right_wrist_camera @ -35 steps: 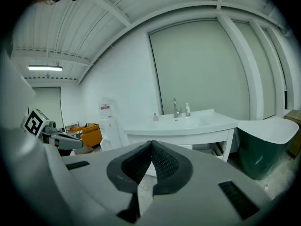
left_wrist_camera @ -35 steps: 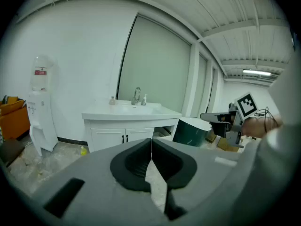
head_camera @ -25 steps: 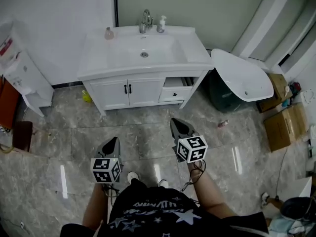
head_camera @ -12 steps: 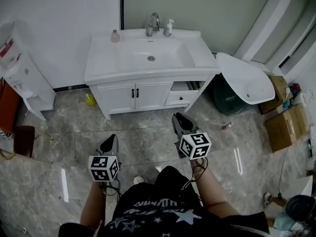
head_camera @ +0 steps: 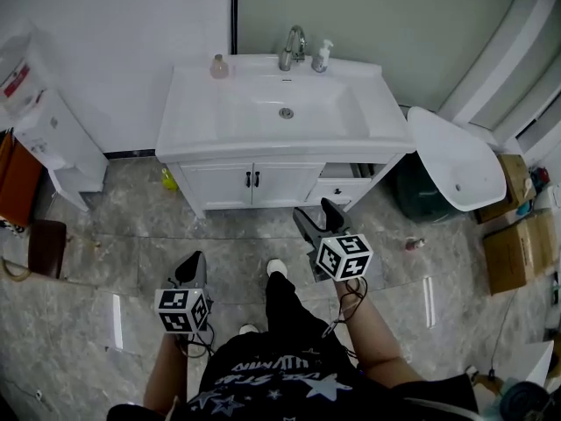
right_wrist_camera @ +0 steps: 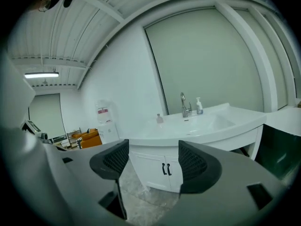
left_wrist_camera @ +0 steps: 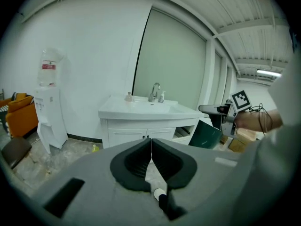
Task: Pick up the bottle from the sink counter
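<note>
A small pink bottle (head_camera: 219,66) stands at the back left of the white sink counter (head_camera: 188,125). A white pump bottle (head_camera: 322,56) stands to the right of the faucet (head_camera: 292,49). Both grippers are over the floor, well short of the vanity. My right gripper (head_camera: 317,214) points at the cabinet, its jaws opening wide with nothing between them. In the right gripper view (right_wrist_camera: 153,149) the pink bottle (right_wrist_camera: 160,118) and pump bottle (right_wrist_camera: 199,105) show far ahead. My left gripper (head_camera: 191,267) hangs lower and further back, jaws shut and empty (left_wrist_camera: 151,142).
A water dispenser (head_camera: 44,121) stands left of the vanity. A yellow bottle (head_camera: 168,180) lies on the floor by the cabinet. A drawer (head_camera: 342,189) is pulled out at the right. A white tub (head_camera: 456,165), green bin (head_camera: 419,191) and cardboard boxes (head_camera: 513,244) crowd the right.
The person has stepped toward the vanity, which now sits closer in view. The right gripper's jaws have gone from shut to wide apart. The left gripper stays shut.
</note>
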A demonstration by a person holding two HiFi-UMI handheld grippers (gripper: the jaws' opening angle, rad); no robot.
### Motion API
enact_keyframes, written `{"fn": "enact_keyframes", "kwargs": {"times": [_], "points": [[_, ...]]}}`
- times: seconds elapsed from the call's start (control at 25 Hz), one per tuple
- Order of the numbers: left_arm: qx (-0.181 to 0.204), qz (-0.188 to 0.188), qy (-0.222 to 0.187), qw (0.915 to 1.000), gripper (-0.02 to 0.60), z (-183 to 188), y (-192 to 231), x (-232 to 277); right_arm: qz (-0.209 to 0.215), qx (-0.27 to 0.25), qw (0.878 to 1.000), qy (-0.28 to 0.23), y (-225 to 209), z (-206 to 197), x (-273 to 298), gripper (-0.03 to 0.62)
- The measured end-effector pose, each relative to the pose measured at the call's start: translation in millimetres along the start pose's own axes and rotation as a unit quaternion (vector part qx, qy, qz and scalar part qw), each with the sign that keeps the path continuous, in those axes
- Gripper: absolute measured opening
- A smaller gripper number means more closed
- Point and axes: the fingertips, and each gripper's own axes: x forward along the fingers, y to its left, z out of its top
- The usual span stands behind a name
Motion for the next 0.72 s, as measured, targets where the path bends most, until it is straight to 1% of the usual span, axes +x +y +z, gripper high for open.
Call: {"fn": "enact_keyframes", "kwargs": {"times": [0.16, 0.44, 0.6, 0.72], "points": [[0.002, 0.032, -0.005, 0.9995, 0.02, 33, 14, 43, 0.035, -0.002, 0.999, 0.0, -23, 22, 61, 0.315], [0.001, 0.061, -0.02, 0.998, 0.02, 98, 13, 128, 0.071, -0.007, 0.997, -0.008, -80, 73, 151, 0.314], [0.0, 0.077, -0.017, 0.9969, 0.02, 118, 11, 159, 0.087, -0.001, 0.996, 0.001, -106, 84, 185, 0.314], [-0.004, 0.096, -0.017, 0.9953, 0.02, 127, 14, 170, 0.102, 0.001, 0.995, 0.008, -116, 88, 210, 0.313]]}}
